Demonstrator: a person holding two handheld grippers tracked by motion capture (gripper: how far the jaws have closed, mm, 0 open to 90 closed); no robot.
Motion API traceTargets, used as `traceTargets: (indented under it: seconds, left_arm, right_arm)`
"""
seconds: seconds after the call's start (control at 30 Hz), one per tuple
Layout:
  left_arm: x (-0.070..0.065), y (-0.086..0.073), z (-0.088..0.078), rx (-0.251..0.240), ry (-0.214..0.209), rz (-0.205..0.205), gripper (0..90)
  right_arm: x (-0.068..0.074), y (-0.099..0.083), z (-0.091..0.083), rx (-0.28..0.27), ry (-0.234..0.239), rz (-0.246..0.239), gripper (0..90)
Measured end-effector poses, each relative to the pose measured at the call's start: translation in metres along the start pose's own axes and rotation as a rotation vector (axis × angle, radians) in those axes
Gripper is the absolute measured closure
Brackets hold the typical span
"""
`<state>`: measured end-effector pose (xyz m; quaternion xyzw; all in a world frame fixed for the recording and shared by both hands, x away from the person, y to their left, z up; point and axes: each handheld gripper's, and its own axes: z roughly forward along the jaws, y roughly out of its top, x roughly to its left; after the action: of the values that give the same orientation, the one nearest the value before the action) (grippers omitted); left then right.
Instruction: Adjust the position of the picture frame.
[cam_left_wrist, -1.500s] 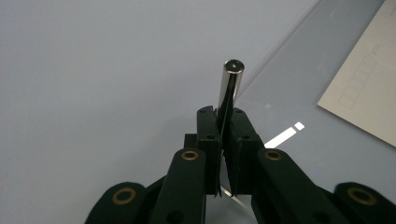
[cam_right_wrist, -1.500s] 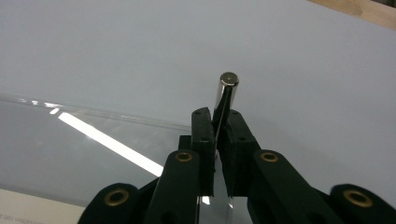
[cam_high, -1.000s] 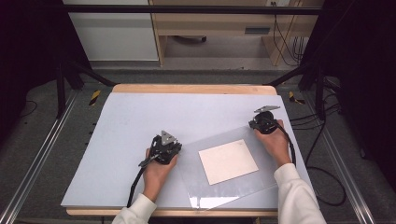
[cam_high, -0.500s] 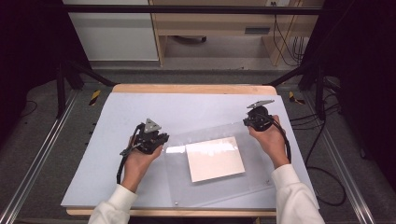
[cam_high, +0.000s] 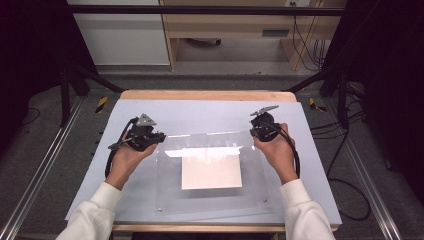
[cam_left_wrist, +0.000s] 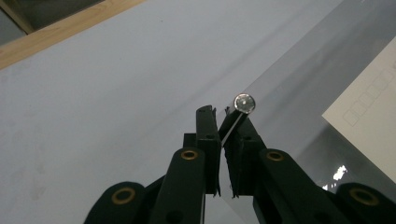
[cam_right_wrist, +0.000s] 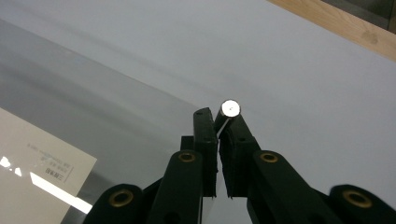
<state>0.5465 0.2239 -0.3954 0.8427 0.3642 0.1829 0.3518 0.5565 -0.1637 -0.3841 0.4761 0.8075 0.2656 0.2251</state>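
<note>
A clear plastic sheet (cam_high: 210, 172) is held over the pale blue table top (cam_high: 210, 112), with each gripper pinching one of its far corners. The left gripper (cam_high: 159, 138) has its jaws drawn close together on the sheet's far left corner; in the left gripper view (cam_left_wrist: 225, 122) the thin edge of the sheet runs between the two black jaws, and a small round metal stud (cam_left_wrist: 244, 103) at that corner sits just past their tips. The right gripper (cam_high: 253, 131) grips the far right corner in the same way, jaws nearly together with the sheet's edge between them (cam_right_wrist: 218, 120), and a matching stud (cam_right_wrist: 230, 108) sits just beyond them. A white paper card (cam_high: 211, 172) shows in the middle of the sheet; whether it lies on the sheet or under it cannot be told. The sheet's near edge (cam_high: 212, 209) lies close to the person's side of the table, with two more small studs at its near corners. The wooden rim of the table (cam_high: 205, 95) runs along the far side.
</note>
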Motion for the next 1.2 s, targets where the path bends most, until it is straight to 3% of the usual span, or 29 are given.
traceTargets:
  seconds: [0.07,0.33,0.77,1.2]
  left_arm:
    - [0.003,-0.003,0.003,0.022,-0.010,0.022,83.8]
    - [0.010,-0.008,0.014,0.057,-0.011,0.037,83.6]
    - [0.012,-0.022,0.027,0.082,-0.029,0.012,83.9]
    - [0.012,-0.024,0.036,0.105,-0.035,0.000,84.1]
  right_arm:
    - [0.007,-0.003,-0.002,0.006,-0.016,0.001,85.9]
    - [0.017,-0.014,0.010,0.043,-0.011,0.003,85.9]
    - [0.020,-0.029,0.024,0.038,0.014,0.020,85.8]
    - [0.019,-0.036,0.033,0.042,0.021,0.048,85.8]
